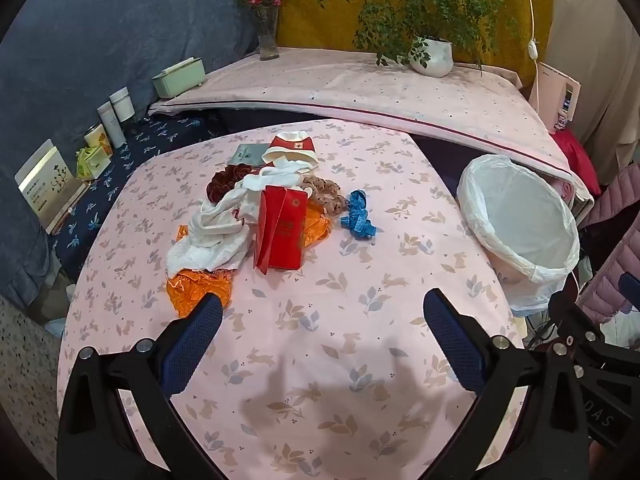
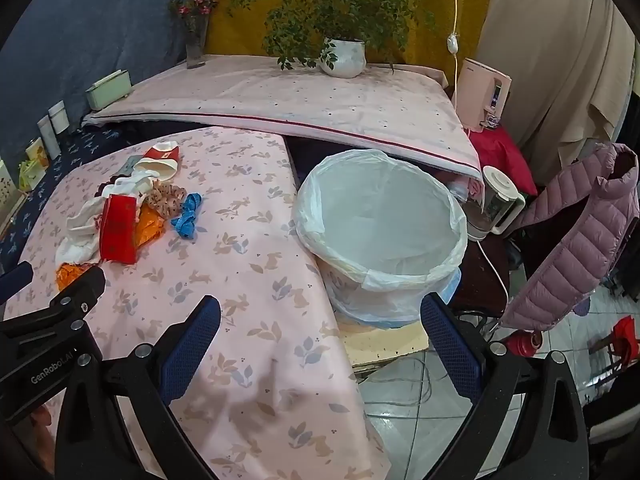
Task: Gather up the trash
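Observation:
A heap of trash lies on the pink rabbit-print table [image 1: 320, 320]: a red paper bag [image 1: 280, 232] standing up, white crumpled cloth [image 1: 216, 236], orange wrappers [image 1: 196, 288], a blue ribbon [image 1: 358, 216], scrunchies [image 1: 324, 196] and a red-and-white cap [image 1: 292, 150]. My left gripper [image 1: 323, 312] hovers open just short of the heap, nothing between its fingers. My right gripper [image 2: 320, 316] is open above the table's right edge, in front of the white-lined bin [image 2: 380, 216]. The red bag [image 2: 118, 228] and ribbon [image 2: 187, 216] lie to its left.
A second pink-covered table [image 2: 280, 96] behind holds a potted plant [image 2: 344, 56] and a flower vase [image 2: 196, 48]. Boxes and bottles [image 1: 108, 120] line the left wall. A kettle [image 2: 496, 200], a pink jacket [image 2: 572, 240] and cables on the tiled floor are right of the bin.

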`<state>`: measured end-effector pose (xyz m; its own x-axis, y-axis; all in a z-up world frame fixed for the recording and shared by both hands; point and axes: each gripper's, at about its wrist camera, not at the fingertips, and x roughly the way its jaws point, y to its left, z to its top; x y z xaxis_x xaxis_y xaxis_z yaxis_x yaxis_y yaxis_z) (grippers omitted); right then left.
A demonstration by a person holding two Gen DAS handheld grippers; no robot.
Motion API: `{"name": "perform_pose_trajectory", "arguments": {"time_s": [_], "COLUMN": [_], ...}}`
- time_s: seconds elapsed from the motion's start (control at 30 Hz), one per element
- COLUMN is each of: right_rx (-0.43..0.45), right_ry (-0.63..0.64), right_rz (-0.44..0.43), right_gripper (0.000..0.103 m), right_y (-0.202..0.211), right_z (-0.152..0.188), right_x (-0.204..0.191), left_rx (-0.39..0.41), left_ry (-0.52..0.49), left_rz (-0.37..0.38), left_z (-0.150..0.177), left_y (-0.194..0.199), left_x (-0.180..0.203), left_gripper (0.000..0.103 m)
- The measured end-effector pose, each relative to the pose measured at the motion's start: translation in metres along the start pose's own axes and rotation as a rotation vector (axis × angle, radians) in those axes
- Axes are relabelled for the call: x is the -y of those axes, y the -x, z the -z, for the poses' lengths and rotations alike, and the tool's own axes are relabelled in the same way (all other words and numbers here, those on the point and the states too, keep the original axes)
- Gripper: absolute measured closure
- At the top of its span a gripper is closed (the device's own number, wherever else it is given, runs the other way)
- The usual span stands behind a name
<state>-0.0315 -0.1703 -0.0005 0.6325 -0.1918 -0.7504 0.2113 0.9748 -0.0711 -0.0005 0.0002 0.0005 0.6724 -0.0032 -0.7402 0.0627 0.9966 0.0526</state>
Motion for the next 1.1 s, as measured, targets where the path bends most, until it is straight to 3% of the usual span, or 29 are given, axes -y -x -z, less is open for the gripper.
{"name": "perform_pose_trajectory", "arguments": {"time_s": [1.1], "right_rx": [-0.002], "right_ry": [-0.005], "right_rz": [-0.002], "right_gripper": [0.007], "right_y": [-0.004], "right_z": [-0.0013], "right_x": [0.002], "left_rx": [0.005], "left_ry": [-0.002], "left_rz": [-0.016], "left_z": [-0.0022], "left_y": [-0.0091], "left_x": [0.0023], "left_gripper": [0.007]}}
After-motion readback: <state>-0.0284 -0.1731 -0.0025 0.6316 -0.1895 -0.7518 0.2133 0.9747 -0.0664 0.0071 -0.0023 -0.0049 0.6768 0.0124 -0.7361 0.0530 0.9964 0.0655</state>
